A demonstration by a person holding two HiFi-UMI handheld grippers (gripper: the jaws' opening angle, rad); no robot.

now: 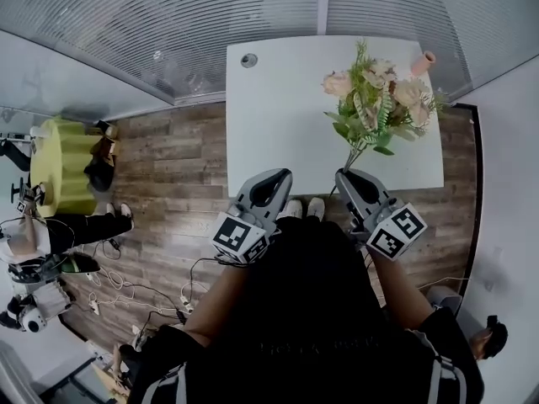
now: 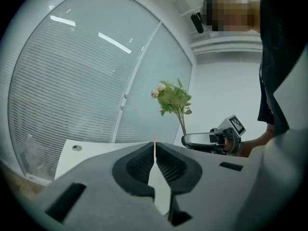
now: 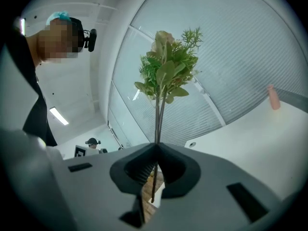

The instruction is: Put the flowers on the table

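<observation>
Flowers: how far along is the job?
Done: the right gripper is shut on the flowers by their stems, bouquet upright. In hand: they are held above the white table, not resting on it. Remaining: lower them and release. The left gripper is shut, empty.

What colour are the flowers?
The flowers are pale pink with green leaves; head view shows best.

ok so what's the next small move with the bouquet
Probably lower the right gripper toward the white table before opening. Its jaws are shut on the stems of the bouquet, which stands upright above the tabletop, not resting on it.
</observation>
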